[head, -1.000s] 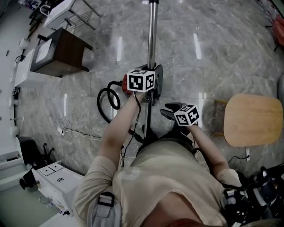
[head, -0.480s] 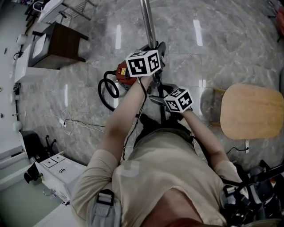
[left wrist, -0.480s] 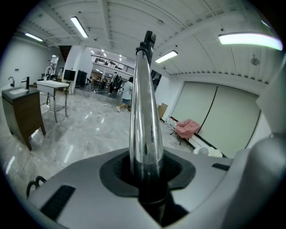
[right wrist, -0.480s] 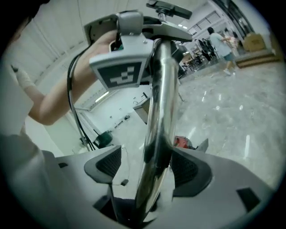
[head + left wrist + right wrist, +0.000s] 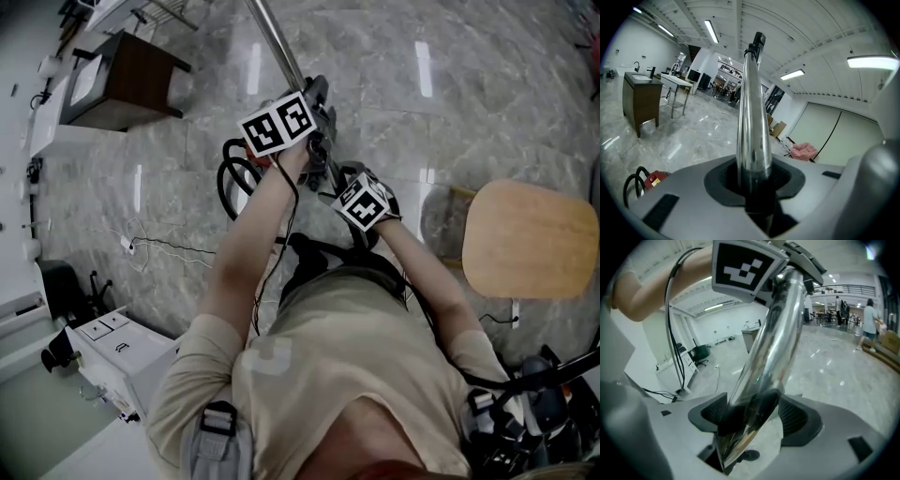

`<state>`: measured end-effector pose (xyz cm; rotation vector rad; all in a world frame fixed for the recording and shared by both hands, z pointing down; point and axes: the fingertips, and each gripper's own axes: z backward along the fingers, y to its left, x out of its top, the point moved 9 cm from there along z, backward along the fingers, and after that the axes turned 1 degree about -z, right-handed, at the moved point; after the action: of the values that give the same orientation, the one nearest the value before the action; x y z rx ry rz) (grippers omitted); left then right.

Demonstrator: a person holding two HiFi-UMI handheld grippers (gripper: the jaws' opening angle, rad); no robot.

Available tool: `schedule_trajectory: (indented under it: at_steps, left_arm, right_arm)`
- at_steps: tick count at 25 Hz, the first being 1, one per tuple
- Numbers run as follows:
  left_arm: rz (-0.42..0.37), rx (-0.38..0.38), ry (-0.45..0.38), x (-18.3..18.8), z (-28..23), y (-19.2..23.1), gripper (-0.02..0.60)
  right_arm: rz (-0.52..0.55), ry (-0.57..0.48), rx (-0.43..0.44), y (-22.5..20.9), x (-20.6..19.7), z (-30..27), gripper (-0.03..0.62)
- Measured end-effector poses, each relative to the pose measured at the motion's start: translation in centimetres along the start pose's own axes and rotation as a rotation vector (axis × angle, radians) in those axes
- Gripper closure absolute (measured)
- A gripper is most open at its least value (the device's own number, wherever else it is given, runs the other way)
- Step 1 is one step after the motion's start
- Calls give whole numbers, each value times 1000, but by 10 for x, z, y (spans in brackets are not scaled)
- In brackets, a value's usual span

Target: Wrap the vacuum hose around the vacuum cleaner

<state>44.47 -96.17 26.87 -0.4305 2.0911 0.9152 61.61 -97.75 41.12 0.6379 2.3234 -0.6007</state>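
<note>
The vacuum's chrome wand (image 5: pixel 277 42) slants from the top of the head view down to my two grippers. My left gripper (image 5: pixel 314 117) is shut on the wand (image 5: pixel 752 117), which rises straight out of its jaws (image 5: pixel 754 187). Just below it, my right gripper (image 5: pixel 342 183) has just been opening its jaws. It now stands open, its wide jaws (image 5: pixel 754 420) on either side of the wand's lower bend (image 5: pixel 780 329). The black hose (image 5: pixel 232 173) loops on the floor to the left. In the left gripper view the red vacuum body (image 5: pixel 656 178) shows beside the hose (image 5: pixel 630 187).
A round wooden seat (image 5: pixel 525 239) stands at the right. At the top left is a dark cabinet (image 5: pixel 117 80), and a white machine (image 5: pixel 112 361) sits at the lower left. A thin cable (image 5: pixel 159 246) lies on the marble floor. People walk far off (image 5: pixel 869 317).
The wand has tilted so that its top leans left. Both grippers moved up and left in the head view and rolled. The right gripper came in from the right onto the wand.
</note>
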Motion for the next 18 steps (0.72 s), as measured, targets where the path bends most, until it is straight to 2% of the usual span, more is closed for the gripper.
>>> schedule_trajectory:
  at_steps: [2,4,7,8,10,14,18]
  left_arm:
    - [16,7,-10,2,3,8,463]
    - [43,4,-31,10,5,15,463]
    - [109,-10,-76,30,8,28,463]
    - [124,-16,-90,35,9,33,463]
    - [145,-41,-110,39,14,43,463]
    - [182,-106,-116,18,45,72,468]
    - [263,-171,-87,6,64,102,469]
  right_arm:
    - [44,32,4,1,5,-5,272]
    - [68,16,0,-2,12,-4,279]
    - [109,5,-46,-11,28,-3,365]
    - [123,16,-66,-16,32,-5,372]
    - [156,61,-105,-24,36,-10,387]
    - [235,173,-203,-24,25,-27,410]
    - [289,267,-292,-27,27,-31,433]
